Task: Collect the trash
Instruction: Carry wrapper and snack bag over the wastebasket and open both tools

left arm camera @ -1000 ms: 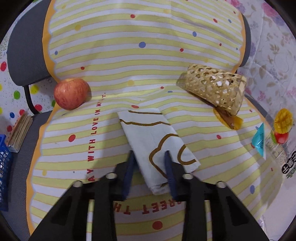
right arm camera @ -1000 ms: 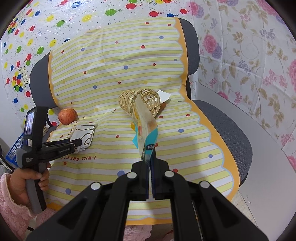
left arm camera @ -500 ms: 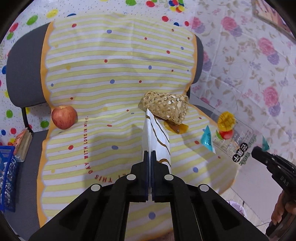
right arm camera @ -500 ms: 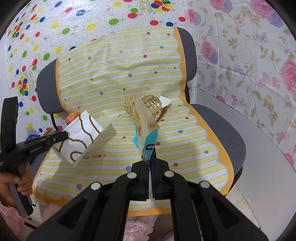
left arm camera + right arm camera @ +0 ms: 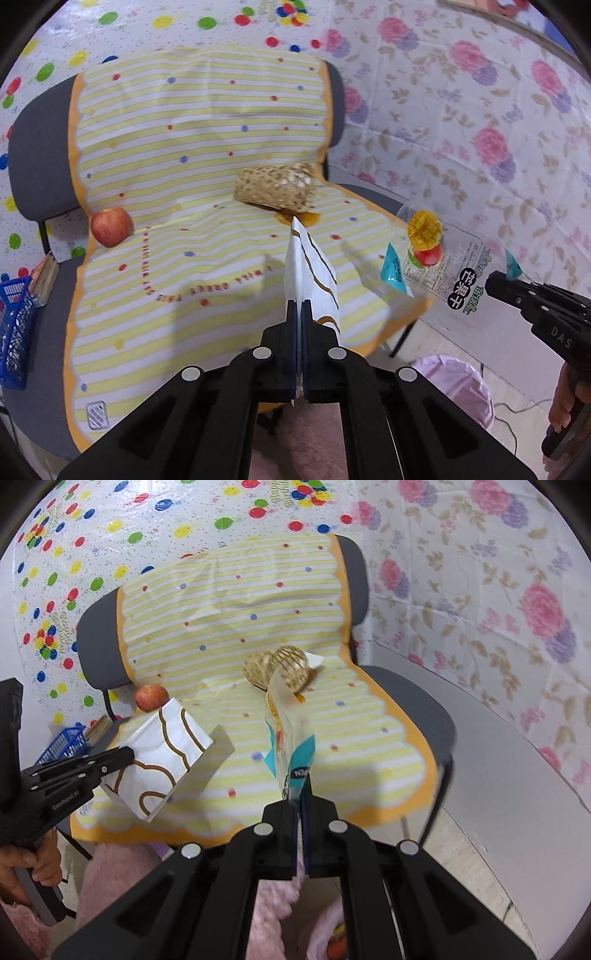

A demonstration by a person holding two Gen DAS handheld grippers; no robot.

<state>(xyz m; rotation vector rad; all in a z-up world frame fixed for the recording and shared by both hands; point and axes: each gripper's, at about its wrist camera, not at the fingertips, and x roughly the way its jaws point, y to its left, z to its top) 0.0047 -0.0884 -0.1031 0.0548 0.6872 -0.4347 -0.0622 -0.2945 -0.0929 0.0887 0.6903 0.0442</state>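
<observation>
Left gripper (image 5: 299, 310) pinches a white paper bag (image 5: 312, 273); right gripper (image 5: 301, 805) pinches a clear snack wrapper (image 5: 290, 731). Both pieces hang clear of the chair (image 5: 417, 701), neither yet binned. A pink-lined bin (image 5: 456, 387) waits below; basket (image 5: 275, 186) and apple (image 5: 110, 226) remain.

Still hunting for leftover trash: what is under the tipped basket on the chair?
An orange wrapper pokes out under the basket, and a white scrap shows behind it. Anything deeper is hidden.
</observation>
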